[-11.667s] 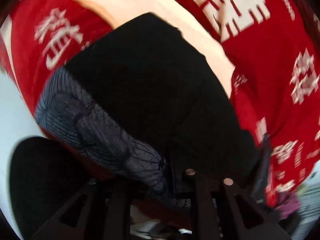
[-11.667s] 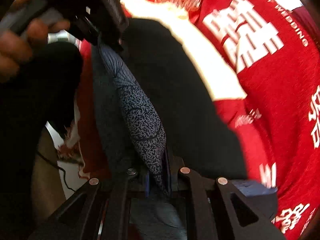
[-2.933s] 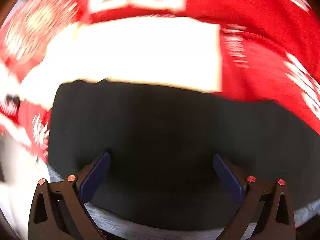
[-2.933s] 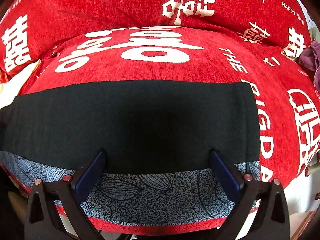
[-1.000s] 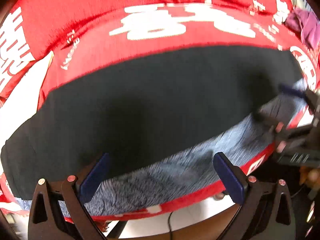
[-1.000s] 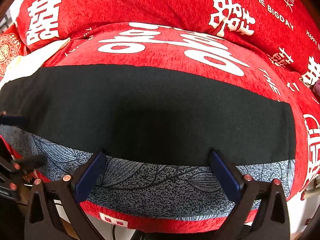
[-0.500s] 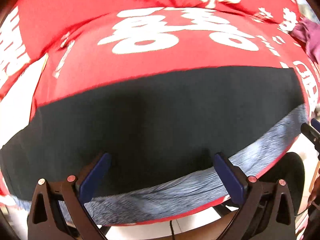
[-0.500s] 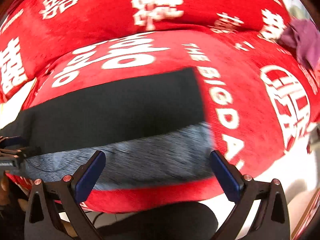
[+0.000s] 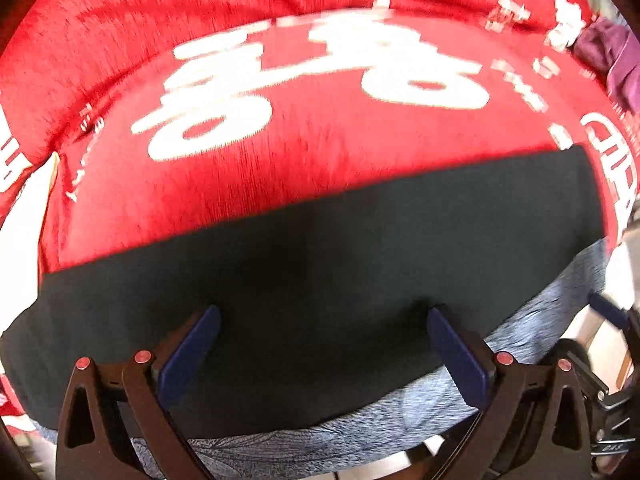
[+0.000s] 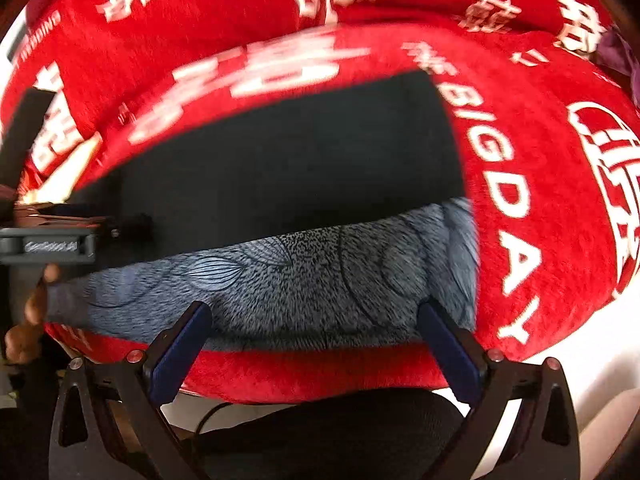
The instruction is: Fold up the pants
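Observation:
The pants [image 9: 320,280] lie flat as a long band on the red cushion: black fabric on top, with a blue-grey leaf-patterned strip [image 10: 304,280] along the near edge. My left gripper [image 9: 320,340] is open and empty, its fingers spread over the black fabric. My right gripper [image 10: 316,340] is open and empty, over the patterned strip near the cushion's front edge. The left gripper's body [image 10: 52,244] shows at the left in the right wrist view. The right gripper's fingertip [image 9: 604,312] shows at the right edge in the left wrist view.
The red cushion [image 9: 320,132] with white lettering spreads behind the pants. A purple cloth [image 9: 616,56] lies at the far right. The cushion's front edge [image 10: 320,372] drops to a white floor and a dark chair seat [image 10: 340,432].
Both grippers have let go of the pants and stand open. The left view has pulled back and down over the black fabric. The right gripper has swung toward the pants' right end.

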### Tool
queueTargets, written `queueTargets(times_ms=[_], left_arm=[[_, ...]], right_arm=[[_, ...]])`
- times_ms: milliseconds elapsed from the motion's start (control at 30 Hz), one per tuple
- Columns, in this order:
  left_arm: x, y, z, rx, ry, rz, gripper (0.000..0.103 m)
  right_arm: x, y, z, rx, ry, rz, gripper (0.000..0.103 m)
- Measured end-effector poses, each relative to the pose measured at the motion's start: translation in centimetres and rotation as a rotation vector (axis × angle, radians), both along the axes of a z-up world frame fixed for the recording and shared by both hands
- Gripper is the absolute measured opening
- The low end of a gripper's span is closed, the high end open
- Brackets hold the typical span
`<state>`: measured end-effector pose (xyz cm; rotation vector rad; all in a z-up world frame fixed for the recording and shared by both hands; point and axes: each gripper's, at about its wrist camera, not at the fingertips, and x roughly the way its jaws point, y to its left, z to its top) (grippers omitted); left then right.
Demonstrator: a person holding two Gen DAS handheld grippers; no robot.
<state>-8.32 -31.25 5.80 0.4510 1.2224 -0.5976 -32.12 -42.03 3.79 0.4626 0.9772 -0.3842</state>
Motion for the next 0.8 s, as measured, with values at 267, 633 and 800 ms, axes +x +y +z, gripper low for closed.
queueTargets(times_ms=[267,633,800], left_arm=[[3.1,-0.9,-2.0,0.067,0.037,0.084,0.103],[4.8,10.3,-1.1,0.006,0.094,0.380,0.103],[4.3,11.5,-2.5,0.015,0.067,0.366,0.103]], right_arm=[[-3.2,-1.0,2.1,-0.015,-0.099,-0.123,0.103],[-5.5,-4.7,-1.5,0.237,-0.162,-0.176,0.103],[-4.3,-4.6,-3.4,0.306,-0.187,-0.156,0.103]])
